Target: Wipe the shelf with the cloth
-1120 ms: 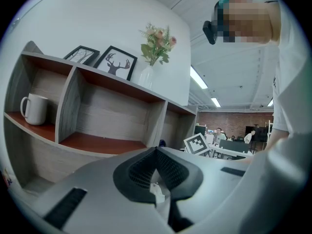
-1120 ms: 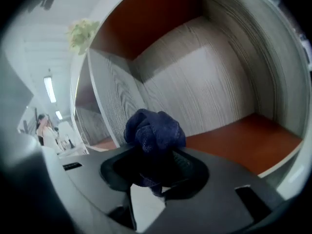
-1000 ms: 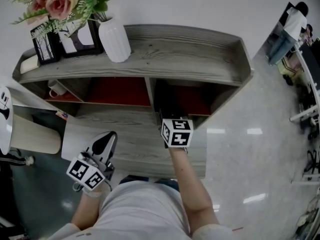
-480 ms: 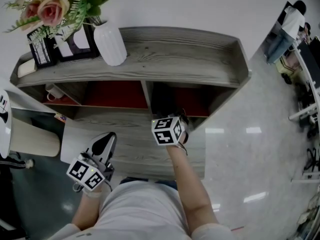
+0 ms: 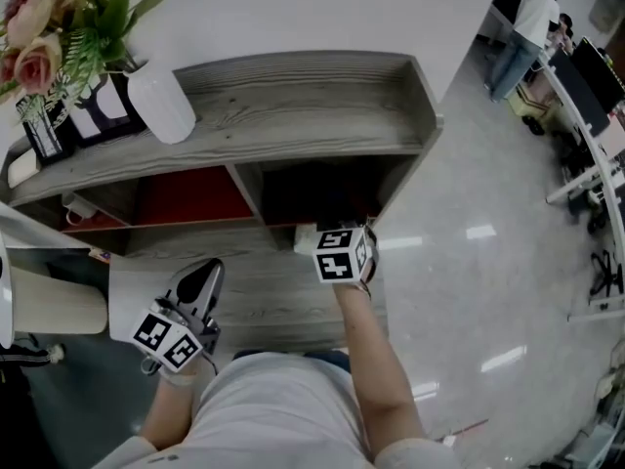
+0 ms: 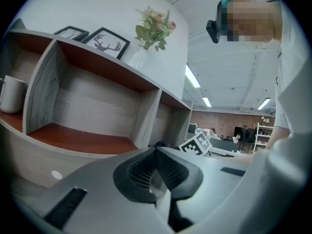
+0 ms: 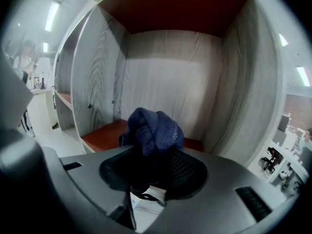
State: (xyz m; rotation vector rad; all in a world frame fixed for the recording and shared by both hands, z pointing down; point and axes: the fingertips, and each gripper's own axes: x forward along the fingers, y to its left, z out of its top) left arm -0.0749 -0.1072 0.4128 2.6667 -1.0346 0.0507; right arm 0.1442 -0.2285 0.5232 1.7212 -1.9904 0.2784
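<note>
Bunching into a rounded, knotted lump, a dark blue cloth [image 7: 153, 130] of coarse knitted weave is pinched between the closed jaws of the right gripper [image 7: 152, 169], seen at the centre of the right gripper view. The cloth is held at the mouth of the shelf's right-hand compartment, just above its smooth red-brown floor; whether it touches that floor cannot be told. The shelf [image 5: 293, 106] is built of grey boards with a pronounced wood grain, and its top is edged by a raised rim with angled corners. Grey grained walls and a red-brown ceiling are shown around the cloth. In the head view the left gripper [image 5: 202, 283] is held low at the lower left, in front of the shelf, and its black ribbed jaws are pressed together with nothing between them. A white ribbed vase [image 5: 161, 101] with pink flowers [image 5: 39, 18] is placed at the upper left of the shelf top, beside black picture frames [image 5: 59, 120]. A white mug [image 6: 9, 94] is seen in the left compartment.
</note>
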